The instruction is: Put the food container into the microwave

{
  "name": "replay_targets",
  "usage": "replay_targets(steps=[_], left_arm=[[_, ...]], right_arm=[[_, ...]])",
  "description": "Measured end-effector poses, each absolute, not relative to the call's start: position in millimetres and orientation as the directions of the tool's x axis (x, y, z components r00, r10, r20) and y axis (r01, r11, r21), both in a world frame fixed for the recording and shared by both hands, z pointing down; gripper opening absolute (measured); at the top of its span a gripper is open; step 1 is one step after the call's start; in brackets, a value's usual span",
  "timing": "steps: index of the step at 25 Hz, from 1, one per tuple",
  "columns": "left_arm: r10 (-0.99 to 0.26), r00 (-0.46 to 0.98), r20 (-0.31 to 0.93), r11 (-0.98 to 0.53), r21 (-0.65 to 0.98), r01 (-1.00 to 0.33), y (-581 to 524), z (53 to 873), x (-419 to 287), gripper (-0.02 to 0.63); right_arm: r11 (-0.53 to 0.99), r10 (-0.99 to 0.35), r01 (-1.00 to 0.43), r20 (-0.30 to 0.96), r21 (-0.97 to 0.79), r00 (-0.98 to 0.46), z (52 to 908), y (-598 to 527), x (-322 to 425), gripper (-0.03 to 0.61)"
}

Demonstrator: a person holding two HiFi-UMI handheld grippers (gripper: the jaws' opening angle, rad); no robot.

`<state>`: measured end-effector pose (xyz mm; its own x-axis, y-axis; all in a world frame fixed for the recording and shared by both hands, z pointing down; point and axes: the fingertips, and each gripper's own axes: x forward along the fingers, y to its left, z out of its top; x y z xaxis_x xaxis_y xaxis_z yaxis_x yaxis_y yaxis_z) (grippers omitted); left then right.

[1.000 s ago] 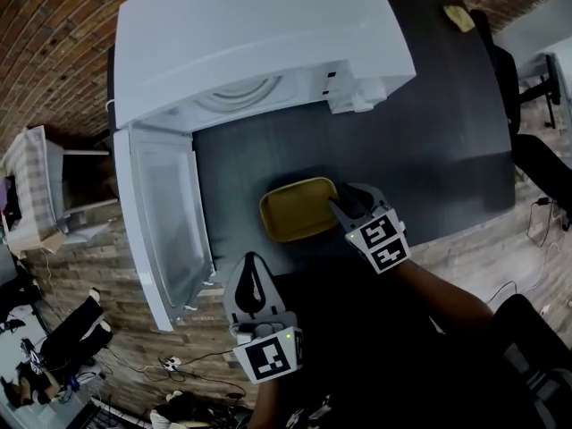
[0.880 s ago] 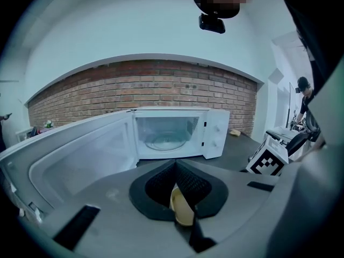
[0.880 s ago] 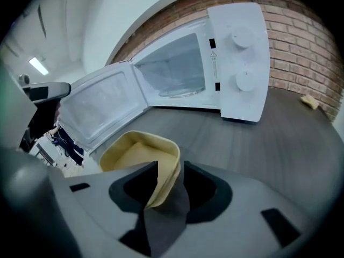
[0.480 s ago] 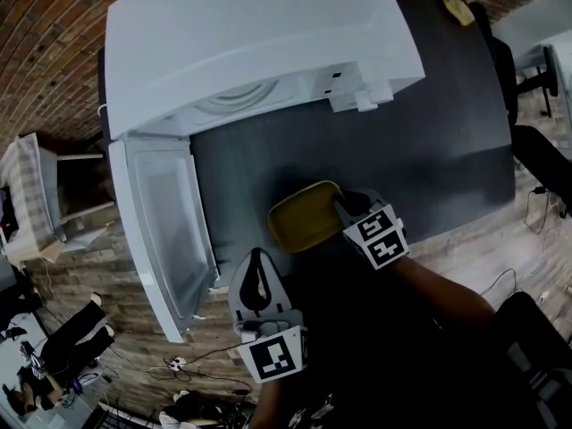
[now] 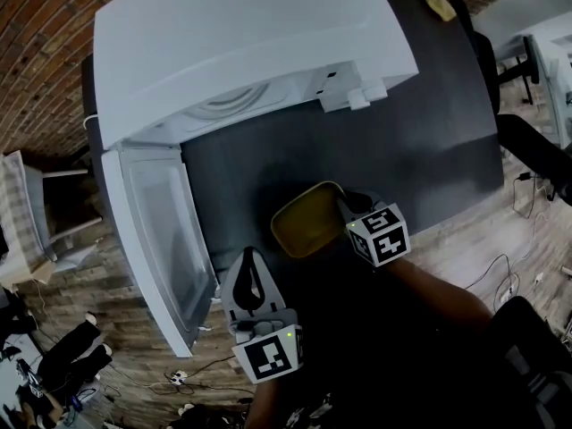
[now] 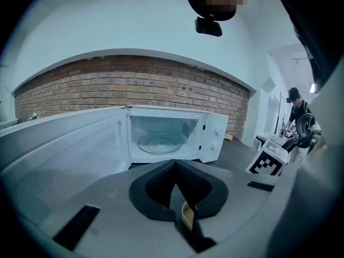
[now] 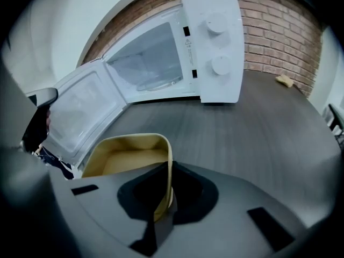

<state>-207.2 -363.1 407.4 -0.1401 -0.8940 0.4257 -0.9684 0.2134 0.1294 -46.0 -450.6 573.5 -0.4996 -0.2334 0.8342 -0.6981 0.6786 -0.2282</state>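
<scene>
The yellow food container [image 5: 307, 219] is empty and sits over the dark table [image 5: 420, 123] near its front edge, in front of the white microwave [image 5: 241, 43]. My right gripper [image 5: 344, 206] is shut on the container's right wall. In the right gripper view that wall [image 7: 167, 171] stands between the jaws, and the container [image 7: 129, 157] extends to the left. The microwave [image 7: 177, 52] has its door [image 5: 165, 239] swung open to the left, and its glass turntable [image 6: 158, 142] shows inside. My left gripper [image 5: 251, 281] is shut on nothing, held low off the table's front edge beside the door.
A small yellow sponge [image 5: 440, 7] lies at the table's far right corner. Dark chairs [image 5: 527, 141] stand to the right of the table. A brick wall [image 6: 134, 90] runs behind the microwave. Cables lie on the wooden floor [image 5: 500, 275].
My right gripper and the container have shifted slightly toward the table's front edge and the container looks a little more tilted. The left gripper has stayed shut in about the same place.
</scene>
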Motion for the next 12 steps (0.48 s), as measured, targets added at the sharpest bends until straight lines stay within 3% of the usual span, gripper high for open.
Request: replay_targets(steps=[6, 12], left_arm=[[-0.919, -0.092, 0.384, 0.154, 0.135, -0.979, -368.4, 408.4, -212.2, 0.003], [-0.927, -0.061, 0.369, 0.134, 0.175, -0.975, -375.5, 408.4, -210.9, 0.003]], right_arm=[[0.502, -0.460, -0.842, 0.762, -0.200, -0.455, 543.6, -470.4, -57.4, 0.069], [0.394, -0.508, -0.871, 0.721, -0.292, -0.471, 527.7, -488.7, -90.0, 0.069]])
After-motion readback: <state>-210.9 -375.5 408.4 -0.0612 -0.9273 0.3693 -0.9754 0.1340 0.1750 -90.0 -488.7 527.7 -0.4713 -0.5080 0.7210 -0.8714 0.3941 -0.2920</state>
